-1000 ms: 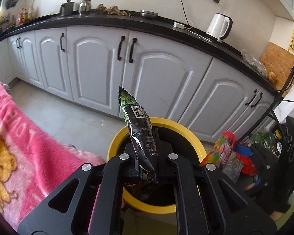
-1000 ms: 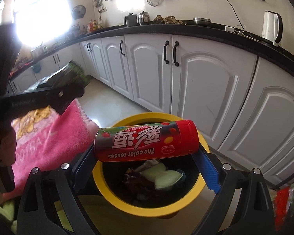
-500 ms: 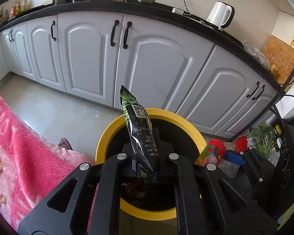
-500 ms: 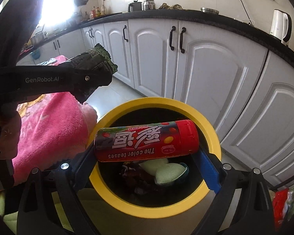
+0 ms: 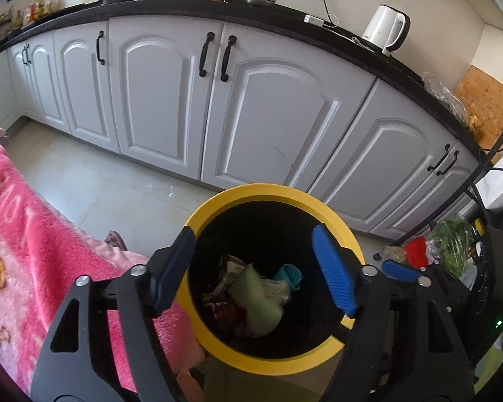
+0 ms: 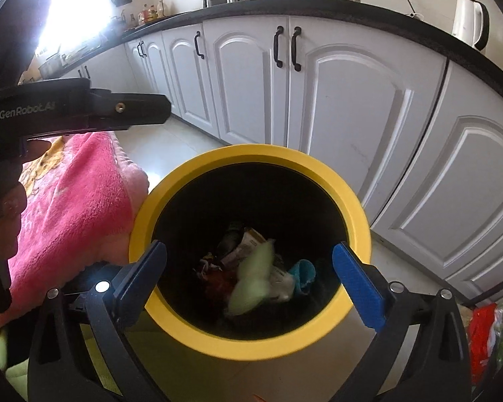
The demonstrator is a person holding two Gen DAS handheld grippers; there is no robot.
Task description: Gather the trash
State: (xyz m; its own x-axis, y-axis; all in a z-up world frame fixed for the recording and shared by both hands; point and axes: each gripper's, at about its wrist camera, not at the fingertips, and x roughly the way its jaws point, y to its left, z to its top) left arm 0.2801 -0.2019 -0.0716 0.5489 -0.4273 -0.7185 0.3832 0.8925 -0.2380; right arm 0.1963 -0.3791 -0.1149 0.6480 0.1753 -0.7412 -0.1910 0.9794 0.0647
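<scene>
Trash pile [image 5: 256,296] sits at the bottom of the yellow-rimmed bin [image 5: 268,191], on the floor near the white cabinets [image 5: 171,100]. Left gripper [image 5: 255,274] and right gripper [image 6: 251,276] both hover above the bin mouth, jaws spread, nothing held. Looks like the drop step is done. Next: pull clear and find more trash, maybe the clutter [image 5: 415,251] right of the bin.

Blown-out window glare [image 6: 73,3] upper left; fisheye-bent edges, blurred trash [image 6: 251,278].
</scene>
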